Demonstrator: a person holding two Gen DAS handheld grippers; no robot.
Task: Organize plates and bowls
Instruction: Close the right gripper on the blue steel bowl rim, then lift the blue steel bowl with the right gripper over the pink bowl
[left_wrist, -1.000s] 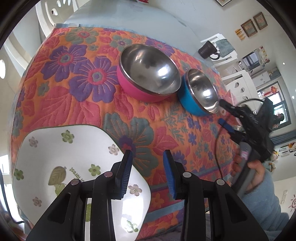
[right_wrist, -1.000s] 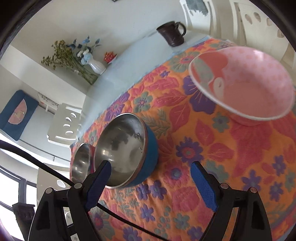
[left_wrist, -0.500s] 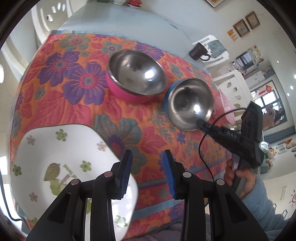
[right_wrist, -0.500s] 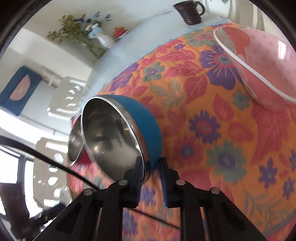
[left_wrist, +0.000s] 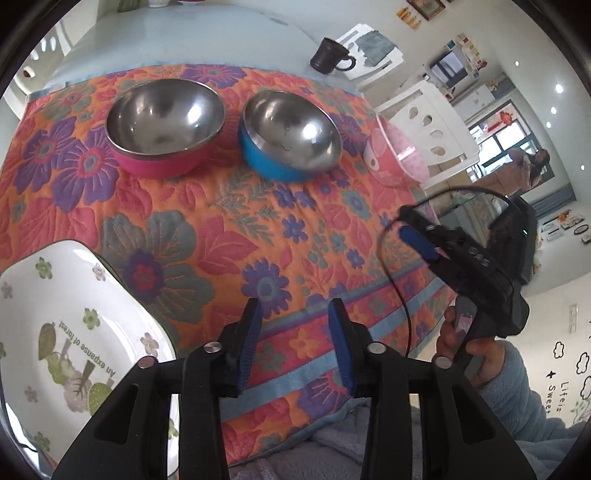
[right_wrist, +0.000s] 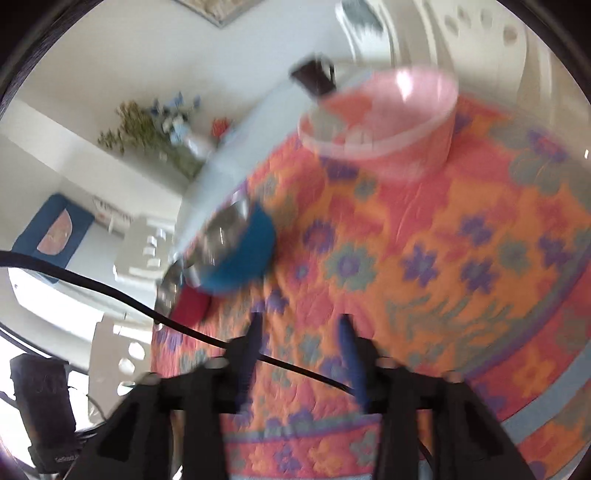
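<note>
- Left hand-held gripper (left_wrist: 294, 341): released, jaws apart, nothing between them. It hangs over the near edge of the bench (left_wrist: 92, 37), which carries a floral quilted cloth (left_wrist: 221, 229).
- Right hand-held gripper (right_wrist: 301, 356): view blurred, but I read the jaws as apart w/ only cloth behind them; nothing grasped. In the left view it sits off the bench's right edge.
- Blue bowl (left_wrist: 290, 138): upright on the cloth toward the far edge, just beside the pink bowl (left_wrist: 164, 127); I can't tell if the rims touch.
- Both bowls: steel-lined, so stiff, light, prob. slippery on the polished inside. I'd grip across the rim, one finger inside, one on the coloured shell. Round base will rock if nudged.
- Pale pink bowl (left_wrist: 399, 155): near the right edge, apart from the blue one. Looks ceramic or glass, so heavier and fragile; take the rim, set down soft.
- White plate (left_wrist: 74, 332): near-left corner, overhanging the edge as far as I can judge. Prob. ceramic, chip risk; pinch the raised rim.
</note>
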